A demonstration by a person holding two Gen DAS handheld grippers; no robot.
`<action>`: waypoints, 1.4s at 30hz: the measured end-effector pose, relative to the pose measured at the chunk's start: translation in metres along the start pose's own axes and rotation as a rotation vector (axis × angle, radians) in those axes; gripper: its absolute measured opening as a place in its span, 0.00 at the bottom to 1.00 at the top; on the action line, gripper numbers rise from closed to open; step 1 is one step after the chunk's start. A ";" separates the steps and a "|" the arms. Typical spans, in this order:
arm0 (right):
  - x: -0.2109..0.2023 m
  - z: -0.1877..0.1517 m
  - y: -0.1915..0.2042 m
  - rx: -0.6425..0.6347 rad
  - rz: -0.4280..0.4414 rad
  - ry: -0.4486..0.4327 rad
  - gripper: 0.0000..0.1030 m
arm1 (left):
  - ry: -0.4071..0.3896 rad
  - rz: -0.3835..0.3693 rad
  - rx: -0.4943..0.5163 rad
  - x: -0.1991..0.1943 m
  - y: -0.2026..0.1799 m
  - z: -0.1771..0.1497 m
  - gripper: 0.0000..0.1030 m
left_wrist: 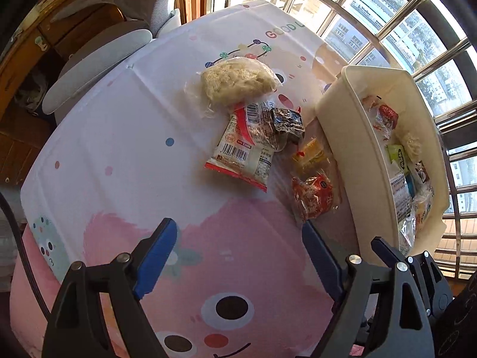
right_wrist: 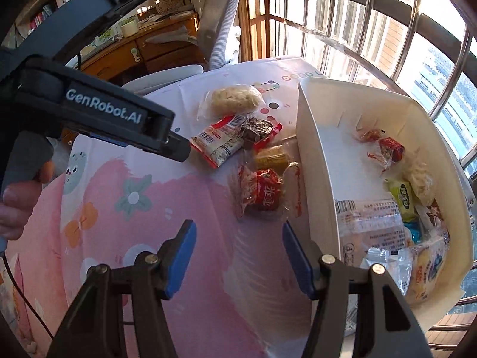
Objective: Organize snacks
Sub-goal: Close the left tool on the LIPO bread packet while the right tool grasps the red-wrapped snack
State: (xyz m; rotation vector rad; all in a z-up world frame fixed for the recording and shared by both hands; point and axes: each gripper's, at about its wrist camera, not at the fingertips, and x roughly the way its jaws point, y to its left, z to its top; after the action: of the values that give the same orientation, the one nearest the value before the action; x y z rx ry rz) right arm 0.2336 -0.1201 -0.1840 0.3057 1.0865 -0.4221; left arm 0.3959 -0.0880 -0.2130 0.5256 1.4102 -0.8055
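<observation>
Loose snacks lie on the pink cartoon tablecloth (left_wrist: 125,155): a pale noodle bag (left_wrist: 235,82), a red-and-white packet (left_wrist: 241,149), a dark wrapper (left_wrist: 287,122), a yellow packet (left_wrist: 310,153) and a red packet (left_wrist: 313,195). To their right stands a cream bin (left_wrist: 351,137) with several snacks inside. My left gripper (left_wrist: 238,253) hovers open over the cloth, short of the red packet, with nothing between its blue pads. My right gripper (right_wrist: 240,253) is open and empty, just short of the red packet (right_wrist: 263,191) and left of the bin (right_wrist: 316,161).
A hand (right_wrist: 18,203) holds the left tool's black housing (right_wrist: 89,110) over the table's left side. A grey chair (left_wrist: 95,59) stands beyond the far table edge, with a wooden desk (right_wrist: 155,47) behind it. Barred windows (left_wrist: 402,29) close off the right.
</observation>
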 end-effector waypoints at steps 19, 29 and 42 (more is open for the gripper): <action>0.077 0.011 0.012 0.131 -0.212 -0.058 0.59 | 0.065 0.008 0.045 0.086 0.002 0.050 0.86; 0.093 0.016 0.013 0.122 -0.308 -0.066 0.60 | 0.054 0.029 0.058 0.103 -0.007 0.066 0.86; 0.099 0.010 0.024 0.068 -0.358 -0.089 0.63 | 0.012 0.072 0.116 0.111 -0.034 0.081 0.74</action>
State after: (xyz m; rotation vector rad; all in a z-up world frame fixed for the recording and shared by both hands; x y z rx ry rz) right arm 0.2926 -0.1213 -0.2678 0.1492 1.0424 -0.7852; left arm 0.4195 -0.1902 -0.3085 0.6680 1.3531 -0.8310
